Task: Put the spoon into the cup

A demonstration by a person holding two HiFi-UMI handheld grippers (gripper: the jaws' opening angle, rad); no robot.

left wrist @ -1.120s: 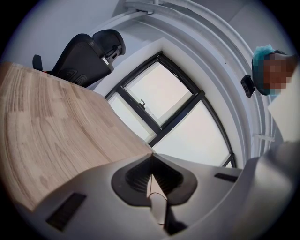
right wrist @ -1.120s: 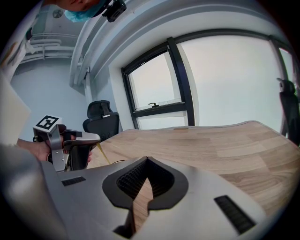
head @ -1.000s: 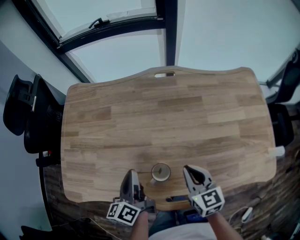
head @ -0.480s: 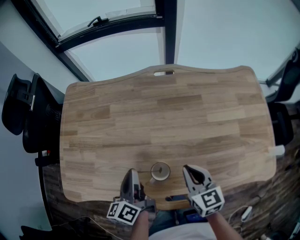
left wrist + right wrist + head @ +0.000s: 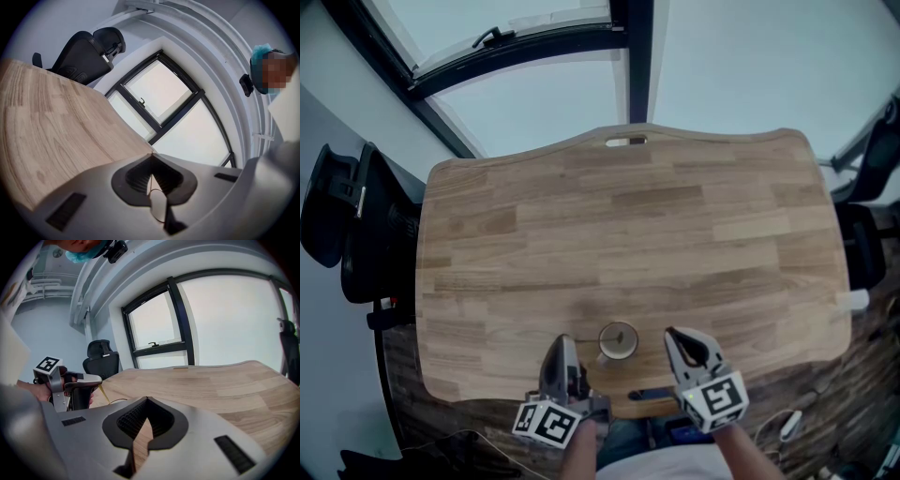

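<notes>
— Moved since a second back?
— Barely. Pale round cup (image 5: 618, 340) a shade higher in head view; grippers as before.
— Jaws?
— Left gripper (image 5: 562, 345) pinching thin gold metal spoon (image 5: 104, 393); unclear whether its end reaches cup. Right gripper (image 5: 672, 335) pressed together, empty.
— Cup?
— Between them, near front edge of light wooden table (image 5: 628, 216). Beyond, black office chair (image 5: 347, 216).

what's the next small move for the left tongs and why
Probably ease the left tongs rightward toward the cup, then tip the spoon in. They are shut on its thin handle, it points at the cup beside them, and the right tongs hang empty.
</notes>
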